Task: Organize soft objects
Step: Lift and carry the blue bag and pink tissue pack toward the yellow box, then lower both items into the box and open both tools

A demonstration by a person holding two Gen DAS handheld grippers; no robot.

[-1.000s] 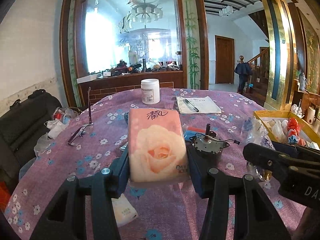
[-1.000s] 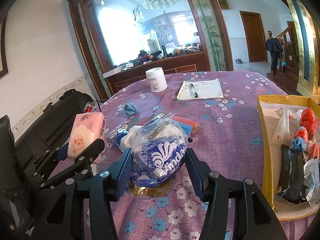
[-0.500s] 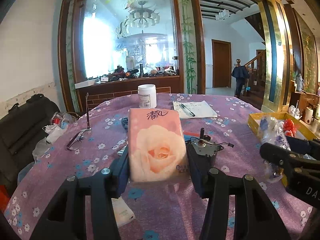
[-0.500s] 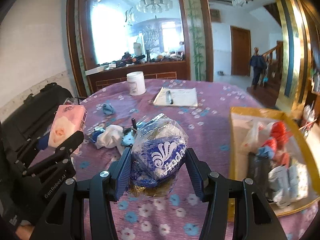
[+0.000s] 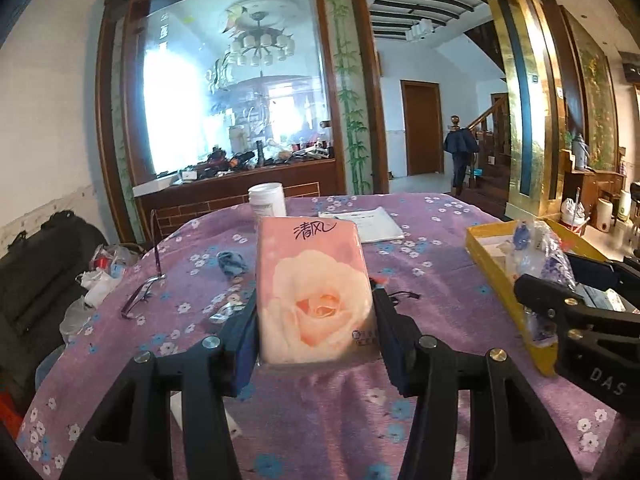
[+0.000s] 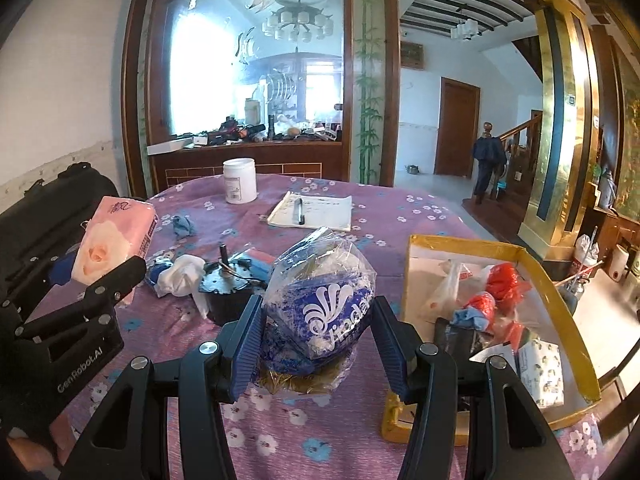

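Note:
My left gripper (image 5: pixel 314 336) is shut on a pink tissue pack (image 5: pixel 316 292) printed with a rose, held upright above the purple floral tablecloth (image 5: pixel 432 280). The same pack (image 6: pixel 114 246) shows at the left of the right wrist view. My right gripper (image 6: pixel 316 334) is shut on a crinkly blue-and-white plastic packet (image 6: pixel 320 308), lifted off the table just left of the yellow cardboard tray (image 6: pixel 536 276). That tray holds several bags and soft items. In the left wrist view the right gripper (image 5: pixel 576 300) hangs over the tray's near corner (image 5: pixel 500 280).
On the table lie a small motor (image 6: pixel 228 286), a crumpled white cloth (image 6: pixel 180 276), a blue rag (image 6: pixel 183 225), a white jar (image 6: pixel 239 180), a notepad with pen (image 6: pixel 314 210) and glasses (image 5: pixel 142 294). A black bag (image 5: pixel 36 280) sits off the left edge.
Both grippers have moved right with their loads. The right gripper swung toward the yellow tray, which now fills more of its view. The grips are unchanged.

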